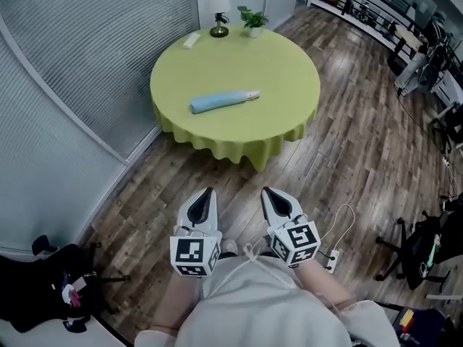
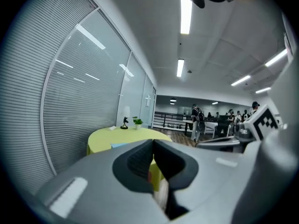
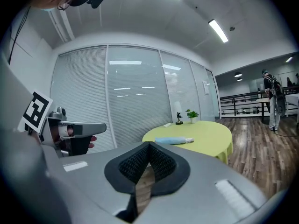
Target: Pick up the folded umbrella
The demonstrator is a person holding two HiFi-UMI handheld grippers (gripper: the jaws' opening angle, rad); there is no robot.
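Note:
The folded umbrella (image 1: 223, 100), light blue with a pale handle end, lies flat near the middle of a round table (image 1: 239, 56) covered in a yellow-green cloth. Both grippers hover over the wood floor close to the person's body, well short of the table. My left gripper (image 1: 210, 191) is shut with nothing in it, and my right gripper (image 1: 265, 191) is shut and empty too. In the right gripper view the umbrella (image 3: 174, 140) shows on the table (image 3: 205, 134) beyond the closed jaws (image 3: 149, 145). The left gripper (image 2: 153, 141) hides most of the umbrella (image 2: 118, 145).
A small lamp (image 1: 218, 27), a potted plant (image 1: 253, 20) and a white item (image 1: 191, 40) stand at the table's far edge. A glass wall with blinds (image 1: 65, 85) runs along the left. A power strip with cable (image 1: 333, 260) lies on the floor at right.

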